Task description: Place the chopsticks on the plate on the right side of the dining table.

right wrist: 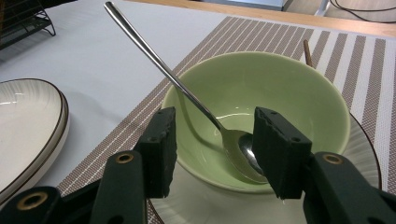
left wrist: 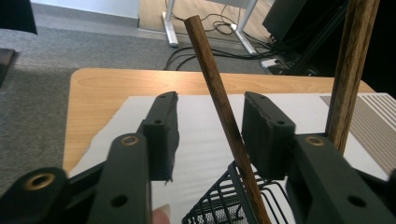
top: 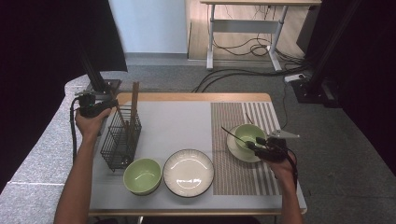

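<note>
Nearest, at the bottom centre of the high view, a green bowl [top: 142, 175] and a white plate [top: 188, 172] sit side by side and bare, no utensil in or beside them. Right of them, on the striped mat [top: 233, 172], the right gripper [top: 252, 145] hovers at a second green bowl [right wrist: 261, 107] on its saucer [top: 235, 151]; its jaws stand apart around the near rim, with nothing held. A spoon [right wrist: 187, 93] lies in that bowl, head at the bottom and handle slanting up to the upper left of the right gripper view, so that piece looks placed. Behind the bowl a brown stick end [right wrist: 307, 52] shows on the mat; what it is I cannot tell. Farther back, at the left of the high view, the left gripper [top: 108, 103] is at the wire basket [top: 120, 140]. Its jaws are open with a wooden chopstick [left wrist: 224, 116] standing between them, close to the right-hand jaw, not yet pinched. Another chopstick [left wrist: 350, 70] rises at the upper right of that view. By my reading, one spoon is set and the chopsticks remain to be drawn from the basket and laid out.
</note>
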Action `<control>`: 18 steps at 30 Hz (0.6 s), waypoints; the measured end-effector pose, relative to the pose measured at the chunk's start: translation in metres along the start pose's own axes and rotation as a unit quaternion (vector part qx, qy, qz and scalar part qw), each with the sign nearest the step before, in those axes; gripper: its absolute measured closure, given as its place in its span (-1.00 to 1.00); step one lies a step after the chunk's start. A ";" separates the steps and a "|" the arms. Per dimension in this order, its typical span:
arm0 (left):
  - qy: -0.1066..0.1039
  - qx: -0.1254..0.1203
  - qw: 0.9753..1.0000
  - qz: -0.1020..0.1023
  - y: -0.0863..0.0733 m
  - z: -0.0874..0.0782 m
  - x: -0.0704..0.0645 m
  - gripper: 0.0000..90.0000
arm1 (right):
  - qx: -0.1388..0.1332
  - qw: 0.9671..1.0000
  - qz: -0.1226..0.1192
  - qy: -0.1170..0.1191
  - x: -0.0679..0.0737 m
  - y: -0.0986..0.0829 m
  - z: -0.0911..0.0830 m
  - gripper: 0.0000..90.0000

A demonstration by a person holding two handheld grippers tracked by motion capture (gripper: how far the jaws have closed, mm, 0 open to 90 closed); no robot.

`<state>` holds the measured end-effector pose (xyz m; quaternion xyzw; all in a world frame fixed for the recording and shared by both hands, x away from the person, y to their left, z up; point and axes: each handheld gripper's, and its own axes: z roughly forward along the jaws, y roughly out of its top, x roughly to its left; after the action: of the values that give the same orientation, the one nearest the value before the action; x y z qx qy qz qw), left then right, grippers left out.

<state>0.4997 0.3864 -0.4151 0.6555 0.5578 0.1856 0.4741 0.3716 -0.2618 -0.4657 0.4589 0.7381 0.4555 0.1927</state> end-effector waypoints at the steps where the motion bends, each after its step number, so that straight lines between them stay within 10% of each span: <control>1: -0.002 0.001 1.000 -0.002 0.000 0.001 0.000 0.29 | 0.000 1.000 0.000 0.000 0.000 0.000 0.000 0.11; 18: -0.051 -0.011 0.998 -0.039 0.003 -0.007 0.000 0.76 | -0.004 1.000 0.003 -0.004 -0.002 0.000 -0.003 0.11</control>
<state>0.4955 0.3894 -0.4088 0.6369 0.5558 0.1393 0.5158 0.3708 -0.2651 -0.4645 0.4617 0.7342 0.4574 0.1964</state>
